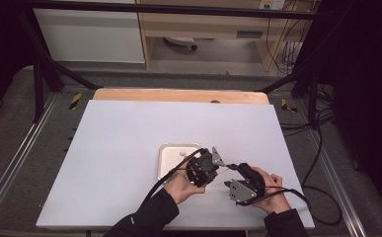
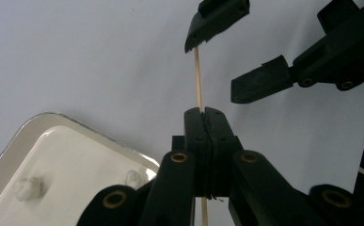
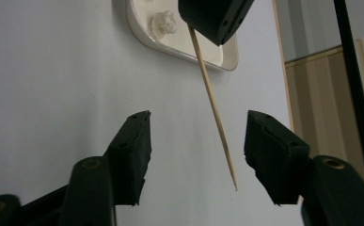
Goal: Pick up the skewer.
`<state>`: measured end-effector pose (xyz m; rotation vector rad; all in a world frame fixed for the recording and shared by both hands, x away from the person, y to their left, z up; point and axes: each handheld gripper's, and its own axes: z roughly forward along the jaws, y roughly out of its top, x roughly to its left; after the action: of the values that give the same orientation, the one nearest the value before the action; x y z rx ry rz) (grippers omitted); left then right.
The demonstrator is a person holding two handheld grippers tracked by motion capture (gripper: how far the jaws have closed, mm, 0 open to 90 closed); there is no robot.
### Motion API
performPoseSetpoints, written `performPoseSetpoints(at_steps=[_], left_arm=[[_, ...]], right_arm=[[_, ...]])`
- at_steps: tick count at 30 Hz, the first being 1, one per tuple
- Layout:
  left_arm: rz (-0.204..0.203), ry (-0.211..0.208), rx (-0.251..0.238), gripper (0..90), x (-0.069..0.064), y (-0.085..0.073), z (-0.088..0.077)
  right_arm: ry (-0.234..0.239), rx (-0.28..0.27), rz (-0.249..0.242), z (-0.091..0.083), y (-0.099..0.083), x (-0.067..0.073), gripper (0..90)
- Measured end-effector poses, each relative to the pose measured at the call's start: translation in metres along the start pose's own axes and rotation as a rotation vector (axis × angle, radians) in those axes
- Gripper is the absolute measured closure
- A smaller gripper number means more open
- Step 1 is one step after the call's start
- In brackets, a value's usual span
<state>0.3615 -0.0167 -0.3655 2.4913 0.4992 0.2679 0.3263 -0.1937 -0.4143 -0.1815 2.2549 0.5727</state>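
Holding 1 skewer (image 2: 199, 80), 1 tray (image 2: 24, 136), 2 lumps (image 2: 28, 187)

Wooden skewer (image 2: 198, 80): thin, straight, pale wood, pointed at one end. In the left gripper view it runs vertically through the centre of the frame, clamped between the closed jaws of the left tongs (image 2: 207, 123), with a short length protruding below the jaws at the bottom edge. In the right gripper view the skewer (image 3: 213, 109) slants from upper centre down to lower right of centre; its pointed tip hangs free between the spread jaws of the right tongs (image 3: 196, 157), touching neither.

Tray (image 1: 168, 160): shallow, cream-white, rounded corners, flat on the white surface (image 1: 129, 138), lower centre of the high view. It holds small white lumps (image 3: 164, 22).
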Motion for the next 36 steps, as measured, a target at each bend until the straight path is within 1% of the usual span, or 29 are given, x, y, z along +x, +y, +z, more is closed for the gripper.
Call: performPoseSetpoints(at_steps=[1, 2, 4, 11, 13, 15, 17, 18, 19, 21, 23, 26, 28, 30, 36], left_arm=[[0.002, -0.002, 0.005, 89.1, -0.0006, 0.0005, 0.0006], [0.008, -0.005, 0.008, 89.1, -0.0014, 0.0012, 0.0012], [0.012, -0.009, 0.013, 89.1, -0.0031, 0.0023, 0.0023], [0.024, -0.021, 0.029, 89.1, -0.0051, 0.0030, 0.0066], [0.029, -0.024, 0.036, 89.1, -0.0057, 0.0033, 0.0078], [0.032, -0.027, 0.039, 89.1, -0.0067, 0.0036, 0.0082], [0.034, -0.027, 0.043, 89.1, -0.0070, 0.0036, 0.0085], [0.035, -0.027, 0.045, 89.1, -0.0069, 0.0036, 0.0087], [0.032, -0.027, 0.044, 89.1, -0.0068, 0.0034, 0.0089], [0.032, -0.028, 0.045, 89.1, -0.0067, 0.0033, 0.0092], [0.033, -0.033, 0.046, 89.1, -0.0068, 0.0035, 0.0092], [0.033, -0.036, 0.043, 89.1, -0.0069, 0.0035, 0.0088], [0.032, -0.041, 0.043, 89.1, -0.0059, 0.0032, 0.0084], [0.029, -0.044, 0.042, 89.0, -0.0051, 0.0031, 0.0080], [0.029, -0.055, 0.027, 88.2, -0.0008, 0.0025, 0.0049]], right_arm=[[0.000, 0.004, -0.023, 0.0008, -0.0001, 0.0001, 47.9], [0.000, 0.016, -0.027, 0.0014, -0.0002, 0.0018, 49.8], [-0.004, 0.029, -0.057, 0.0030, -0.0004, 0.0023, 53.1], [-0.007, 0.046, -0.123, 0.0052, -0.0007, 0.0047, 65.3], [-0.012, 0.045, -0.150, 0.0056, -0.0006, 0.0039, 68.5], [-0.011, 0.041, -0.154, 0.0059, -0.0005, 0.0044, 71.2], [-0.007, 0.049, -0.168, 0.0059, 0.0000, 0.0048, 74.6], [0.000, 0.048, -0.165, 0.0064, -0.0001, 0.0055, 76.5], [0.001, 0.052, -0.183, 0.0068, 0.0002, 0.0049, 77.7], [0.007, 0.057, -0.187, 0.0077, 0.0002, 0.0060, 80.2], [0.008, 0.057, -0.194, 0.0085, 0.0003, 0.0066, 82.5], [0.005, 0.059, -0.208, 0.0090, 0.0003, 0.0073, 88.3], [0.000, 0.055, -0.226, 0.0088, 0.0007, 0.0065, 89.0], [-0.002, 0.063, -0.222, 0.0082, 0.0012, 0.0072, 89.2], [-0.031, 0.065, -0.235, 0.0065, 0.0029, 0.0067, 89.5]])
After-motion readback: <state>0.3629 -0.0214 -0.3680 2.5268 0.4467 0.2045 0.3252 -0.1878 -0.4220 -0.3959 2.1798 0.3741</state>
